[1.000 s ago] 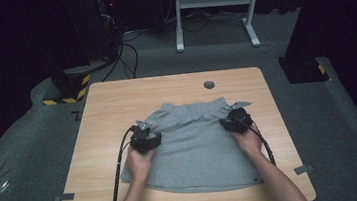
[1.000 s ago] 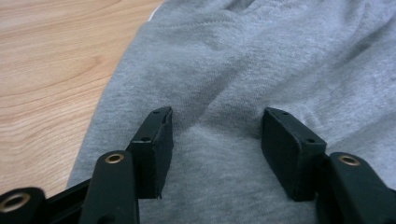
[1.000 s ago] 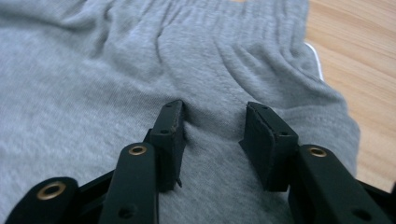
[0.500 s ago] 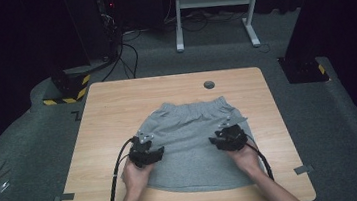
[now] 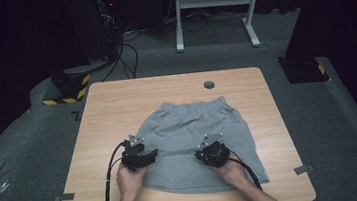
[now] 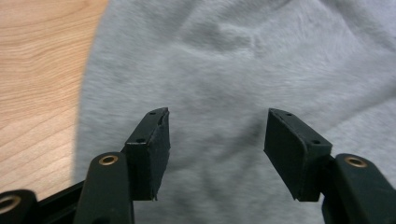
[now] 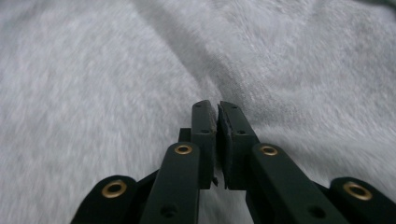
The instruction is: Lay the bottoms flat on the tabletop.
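Observation:
A grey cloth garment [image 5: 194,129] with an elastic waistband lies spread flat on the wooden table [image 5: 116,102], waistband at the far side. My left gripper [image 5: 141,154] sits over the garment's near left part. In the left gripper view that gripper [image 6: 217,114] is open, its jaws wide apart just above the grey cloth [image 6: 243,56] near the cloth's left edge. My right gripper [image 5: 212,152] rests over the garment's near middle. It [image 7: 218,105] is shut, with no cloth seen between the jaws and grey fabric [image 7: 93,84] underneath.
A round dark grommet [image 5: 209,84] sits in the table's far edge. Tape marks [image 5: 65,197] lie at the near corners. A white desk frame [image 5: 214,1] and a black-and-yellow striped base [image 5: 68,94] stand on the floor beyond the table.
Both grippers have drawn back from the waistband corners towards the near side of the garment. The waistband now lies flat and the cloth looks smoother.

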Action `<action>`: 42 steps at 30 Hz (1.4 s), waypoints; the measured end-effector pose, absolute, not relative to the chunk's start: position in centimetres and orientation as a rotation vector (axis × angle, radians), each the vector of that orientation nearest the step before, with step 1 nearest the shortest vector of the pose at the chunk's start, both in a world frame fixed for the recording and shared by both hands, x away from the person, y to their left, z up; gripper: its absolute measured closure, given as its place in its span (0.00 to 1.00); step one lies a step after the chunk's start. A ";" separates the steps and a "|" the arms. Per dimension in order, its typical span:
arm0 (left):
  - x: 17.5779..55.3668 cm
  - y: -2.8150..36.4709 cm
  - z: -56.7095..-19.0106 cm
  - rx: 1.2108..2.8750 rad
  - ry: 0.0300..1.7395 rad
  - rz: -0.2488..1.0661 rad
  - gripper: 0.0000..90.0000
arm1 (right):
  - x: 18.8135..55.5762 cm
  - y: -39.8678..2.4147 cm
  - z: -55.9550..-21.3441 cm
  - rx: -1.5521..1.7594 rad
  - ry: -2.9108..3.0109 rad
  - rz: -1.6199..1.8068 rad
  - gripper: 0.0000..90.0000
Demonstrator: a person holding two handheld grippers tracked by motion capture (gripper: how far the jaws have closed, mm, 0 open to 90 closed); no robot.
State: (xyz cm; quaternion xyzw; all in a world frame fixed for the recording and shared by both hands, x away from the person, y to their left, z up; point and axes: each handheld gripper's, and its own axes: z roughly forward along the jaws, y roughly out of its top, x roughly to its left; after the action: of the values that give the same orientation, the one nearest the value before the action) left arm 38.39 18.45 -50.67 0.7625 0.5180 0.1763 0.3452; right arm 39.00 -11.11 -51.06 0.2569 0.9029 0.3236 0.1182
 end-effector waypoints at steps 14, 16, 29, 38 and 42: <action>38.2 18.7 -51.1 2.052 1.364 0.483 0.73 | 37.1 -13.7 -50.6 0.773 2.612 1.023 0.72; 38.2 18.8 -51.0 2.059 1.366 0.470 0.81 | 37.7 -13.3 -50.4 0.811 2.587 1.039 0.69; 41.3 14.8 -49.9 2.005 1.263 0.465 0.47 | 37.7 -12.1 -51.3 0.747 2.634 0.999 0.86; 43.6 14.3 -51.5 1.965 1.396 0.469 0.49 | 36.7 -13.1 -51.5 0.744 2.630 1.018 0.79; 43.6 14.3 -51.5 1.970 1.391 0.473 0.49 | 35.3 -14.5 -51.5 0.723 2.647 1.029 0.74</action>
State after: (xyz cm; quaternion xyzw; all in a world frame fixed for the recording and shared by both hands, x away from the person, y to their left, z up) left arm 43.56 14.28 -51.53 0.7552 0.5333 0.1815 0.3352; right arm 35.27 -14.48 -51.47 0.2452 0.8982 0.3492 0.1053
